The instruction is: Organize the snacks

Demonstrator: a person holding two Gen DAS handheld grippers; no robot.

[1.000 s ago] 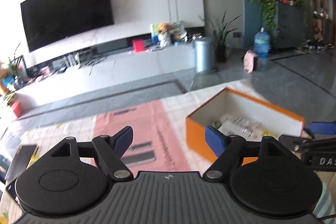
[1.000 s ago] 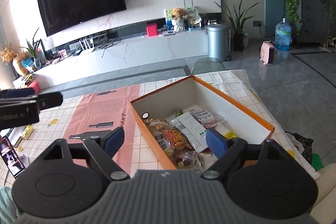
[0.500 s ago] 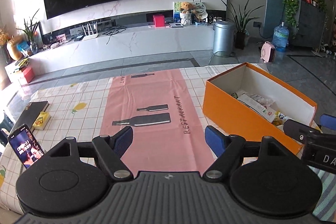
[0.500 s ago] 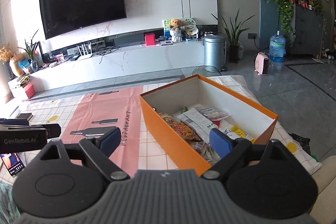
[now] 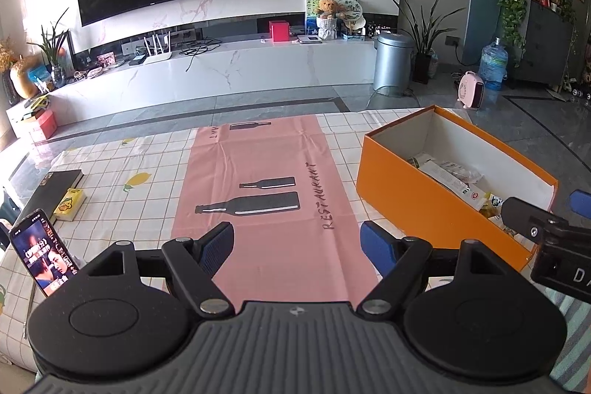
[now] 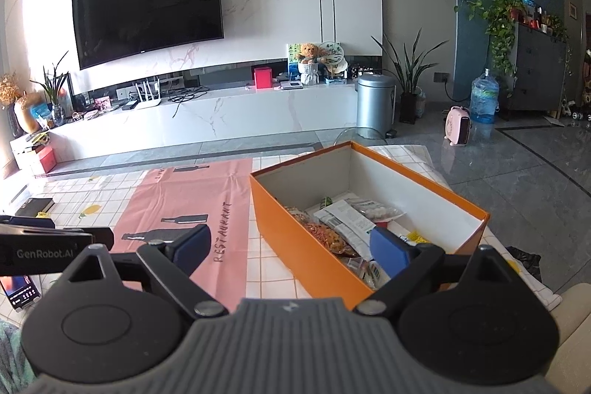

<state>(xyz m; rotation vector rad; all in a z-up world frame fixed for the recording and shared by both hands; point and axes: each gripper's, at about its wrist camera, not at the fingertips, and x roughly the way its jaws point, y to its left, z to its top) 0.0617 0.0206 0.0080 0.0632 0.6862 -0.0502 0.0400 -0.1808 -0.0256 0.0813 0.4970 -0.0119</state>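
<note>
Snacks (image 6: 347,228) sit packed inside orange box (image 6: 306,242), which stands on checked tablecloth (image 5: 129,165) just right of pink runner (image 5: 266,194). Left gripper (image 5: 295,242) hangs over runner's near end, left of box, jaws wide apart, nothing btwn pads. Right gripper (image 6: 291,246) hovers at box's near corner, jaws spread wide, empty; its right pad (image 6: 388,250) is above the packets, left pad outside box wall. Phone (image 5: 40,257) w/ lit screen stands far left of box, near table edge

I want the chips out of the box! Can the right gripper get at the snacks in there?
Probably yes. The orange box has no lid, the snack packets lie uncovered inside, and the right gripper has its jaws open just in front, with nothing between.
</note>
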